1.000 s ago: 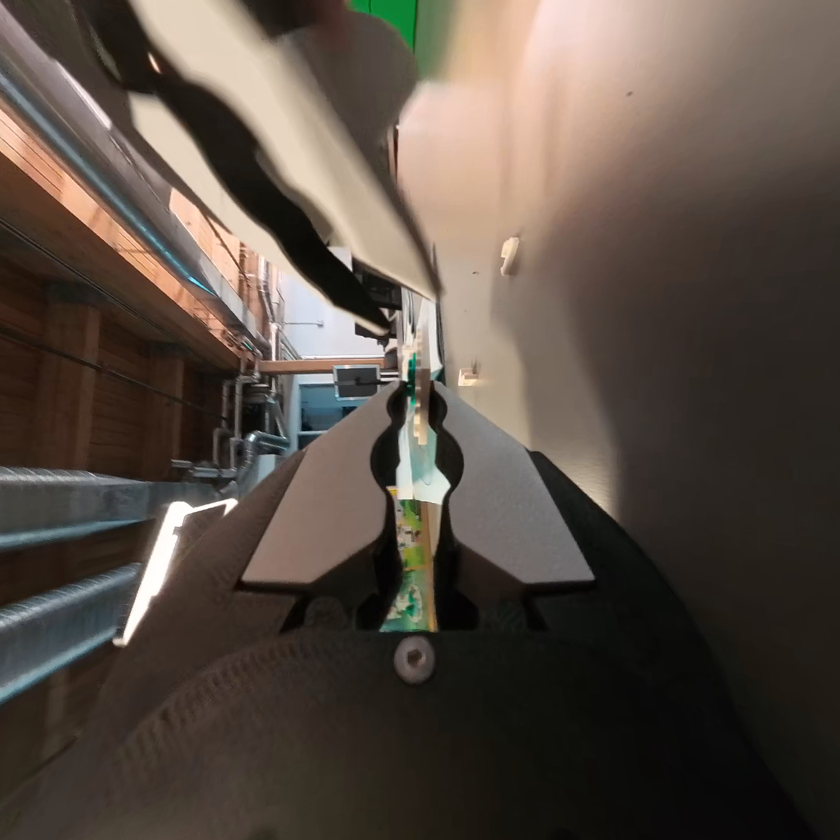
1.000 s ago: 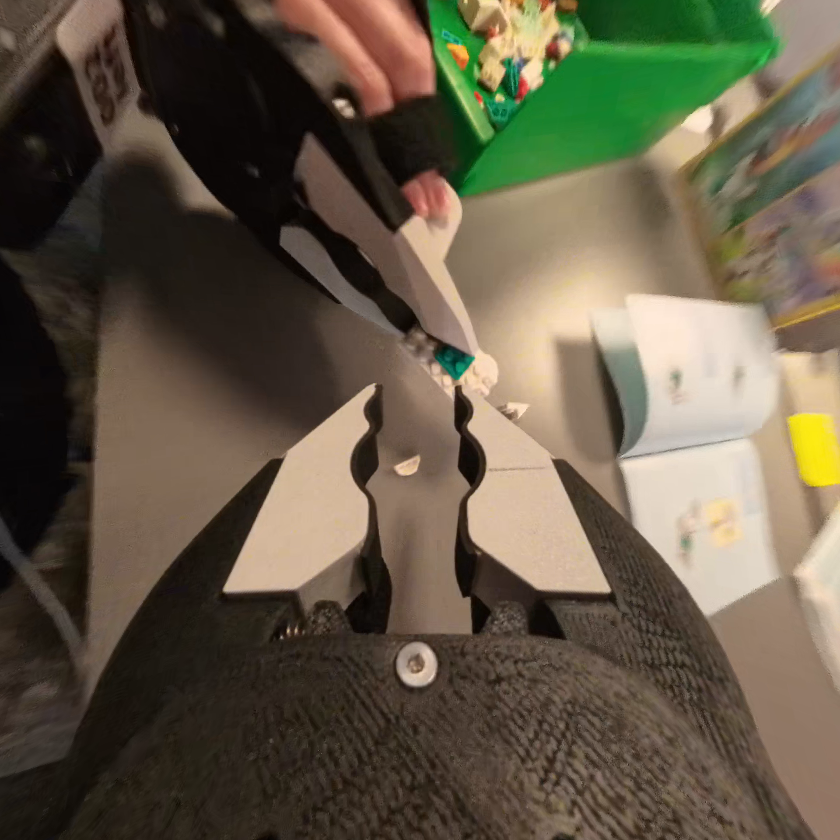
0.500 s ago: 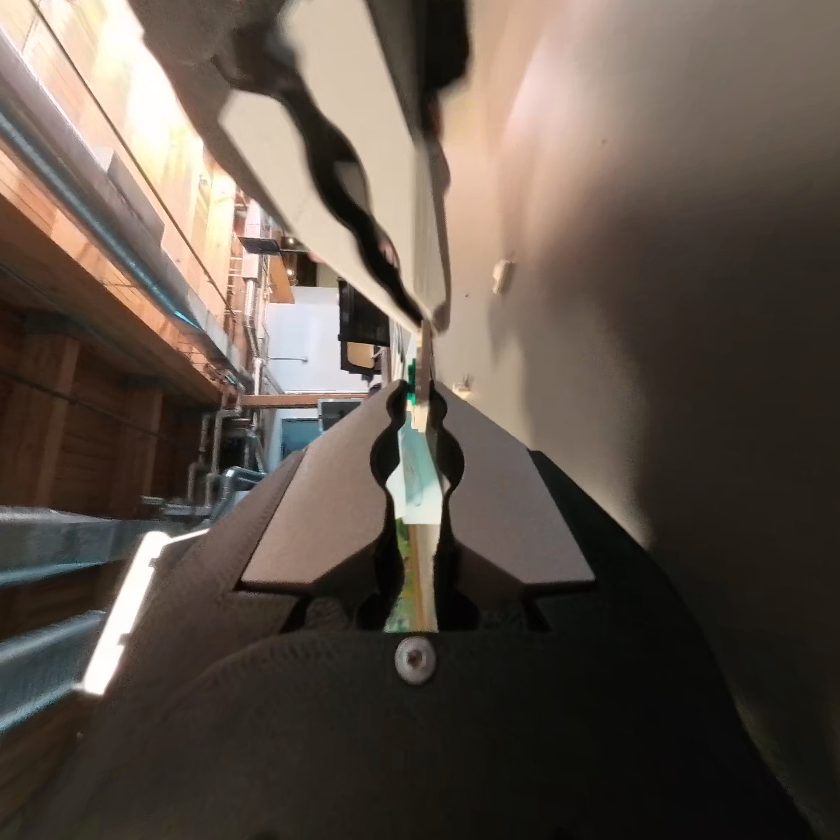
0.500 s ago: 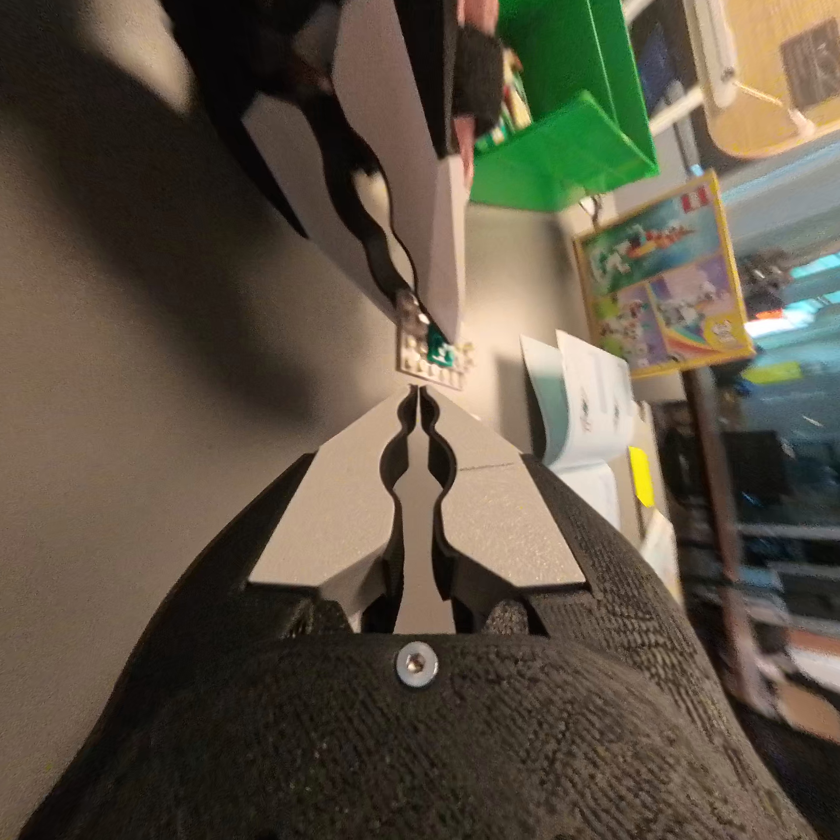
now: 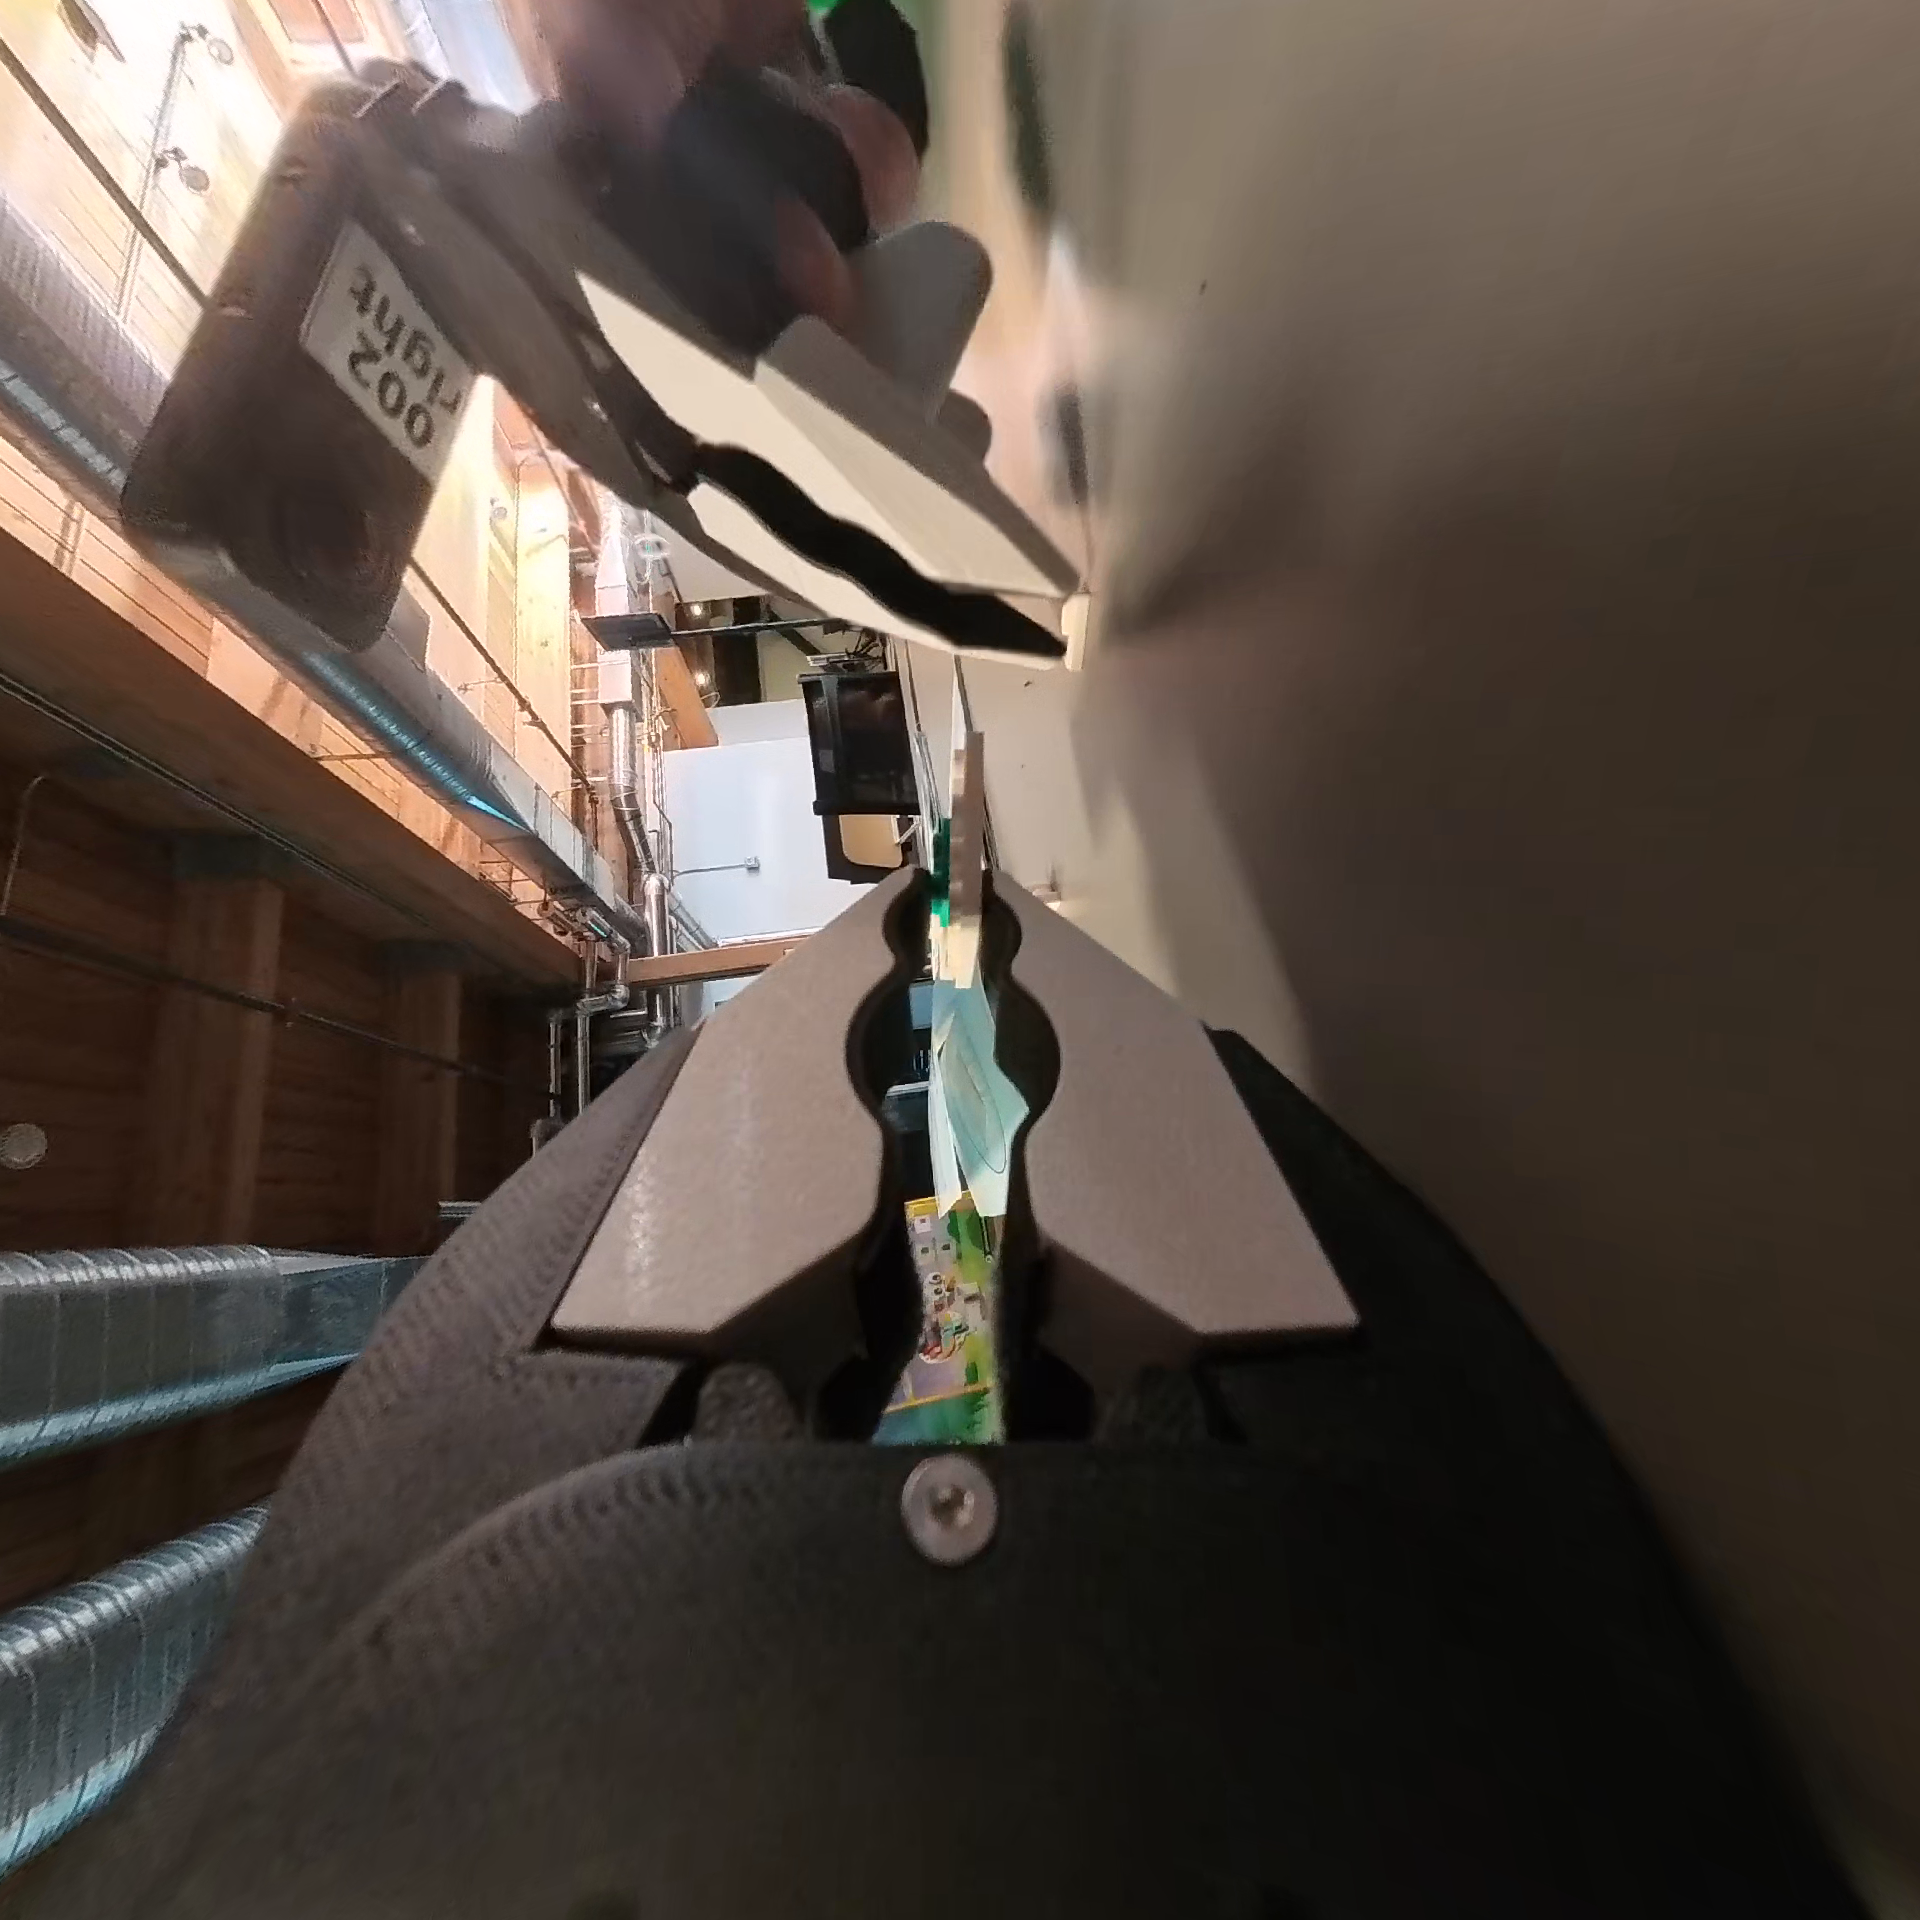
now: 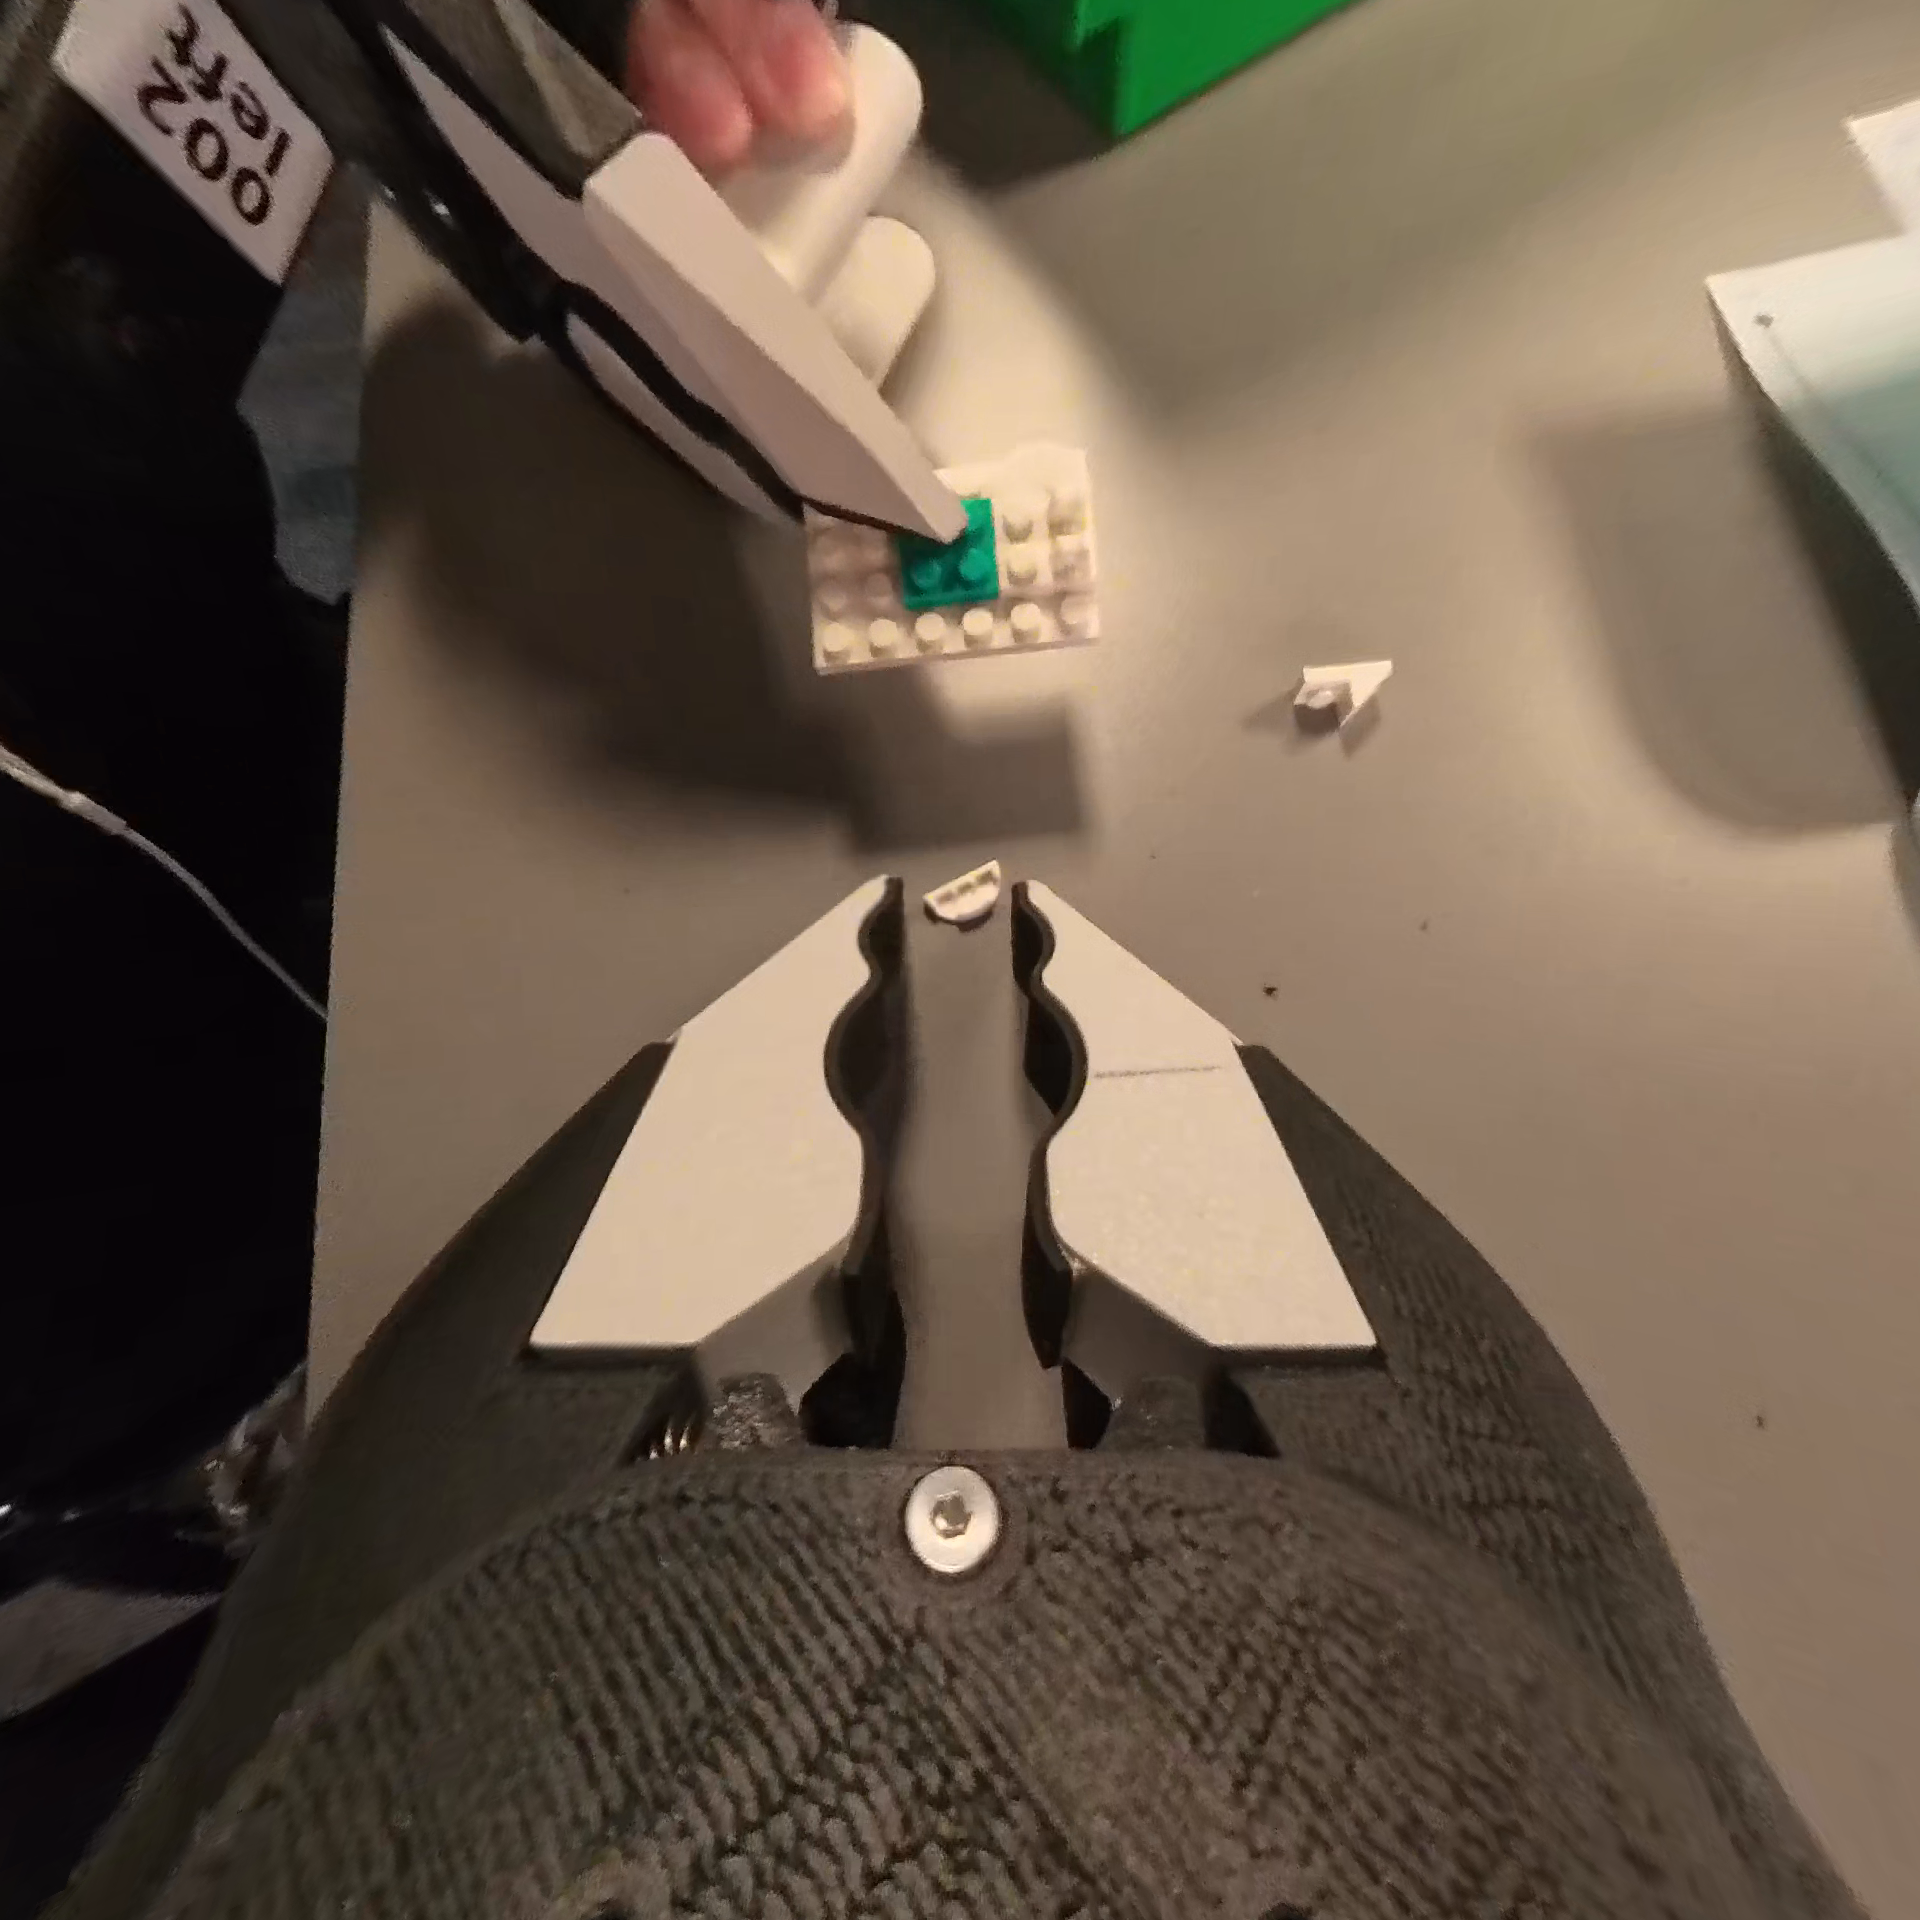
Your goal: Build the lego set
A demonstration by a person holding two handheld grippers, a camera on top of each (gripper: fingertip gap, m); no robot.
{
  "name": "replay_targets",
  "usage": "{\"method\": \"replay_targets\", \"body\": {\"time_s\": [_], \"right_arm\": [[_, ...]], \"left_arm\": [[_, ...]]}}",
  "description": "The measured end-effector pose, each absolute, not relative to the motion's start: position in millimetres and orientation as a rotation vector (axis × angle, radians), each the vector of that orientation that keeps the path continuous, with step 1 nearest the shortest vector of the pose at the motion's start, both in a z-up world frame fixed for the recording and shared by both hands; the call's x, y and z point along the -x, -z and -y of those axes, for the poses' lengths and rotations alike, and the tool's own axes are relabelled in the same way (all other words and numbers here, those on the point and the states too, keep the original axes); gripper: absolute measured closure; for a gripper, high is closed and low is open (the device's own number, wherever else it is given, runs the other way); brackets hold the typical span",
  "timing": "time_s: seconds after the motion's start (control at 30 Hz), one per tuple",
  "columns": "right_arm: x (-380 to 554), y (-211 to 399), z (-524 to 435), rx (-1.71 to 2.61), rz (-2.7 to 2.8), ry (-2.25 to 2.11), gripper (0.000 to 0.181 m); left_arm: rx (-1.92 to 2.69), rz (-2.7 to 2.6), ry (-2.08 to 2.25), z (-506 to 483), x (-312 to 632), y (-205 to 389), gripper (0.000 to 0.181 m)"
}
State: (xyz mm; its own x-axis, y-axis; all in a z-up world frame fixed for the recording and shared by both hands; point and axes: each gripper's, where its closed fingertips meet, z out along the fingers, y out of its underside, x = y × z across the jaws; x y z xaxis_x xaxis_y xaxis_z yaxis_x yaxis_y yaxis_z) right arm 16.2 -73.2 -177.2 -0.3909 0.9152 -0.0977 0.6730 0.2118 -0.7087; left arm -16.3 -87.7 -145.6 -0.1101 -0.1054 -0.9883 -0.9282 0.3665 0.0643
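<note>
Gripping one white studded lego plate [image 6: 951, 582] in the upper centre of the right wrist view, the left gripper [image 6: 914, 520] has its fingers closed on the plate's edge, raised above the grey table [image 6: 1351, 935]. One green square lego brick [image 6: 948, 571] sits on that plate. Two loose white pieces lie on the table: one small rounded white piece [image 6: 964, 896] between the parted fingertips of the right gripper [image 6: 956, 904], untouched, and one white wedge piece [image 6: 1340, 694] at centre right. A hand [image 6: 748, 73] holds the left gripper, angled down from the upper left.
</note>
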Motion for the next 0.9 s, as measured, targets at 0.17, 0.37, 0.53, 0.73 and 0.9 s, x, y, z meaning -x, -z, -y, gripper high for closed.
{"method": "replay_targets", "body": {"time_s": [0.17, 0.37, 0.53, 0.73, 0.9], "right_arm": [[-16, 177, 66, 1.736, 1.994, -0.877, 0.161], [-16, 178, 69, 1.896, 1.767, -0.805, 0.164], [-16, 180, 68, 1.795, 1.809, -0.547, 0.176], [-17, 179, 58, 1.455, 2.038, -0.126, 0.180], [-20, 157, 17, 0.813, 2.148, 0.510, 0.180]], "left_arm": [[0.977, -1.520, -0.926, 87, 16, 147, 0.173], [0.987, -1.522, -0.924, 86, 16, 148, 0.173], [0.995, -1.525, -0.918, 85, 15, 150, 0.174], [0.986, -1.518, -0.925, 84, 14, 149, 0.174], [0.978, -1.521, -0.931, 84, 13, 149, 0.174]]}}
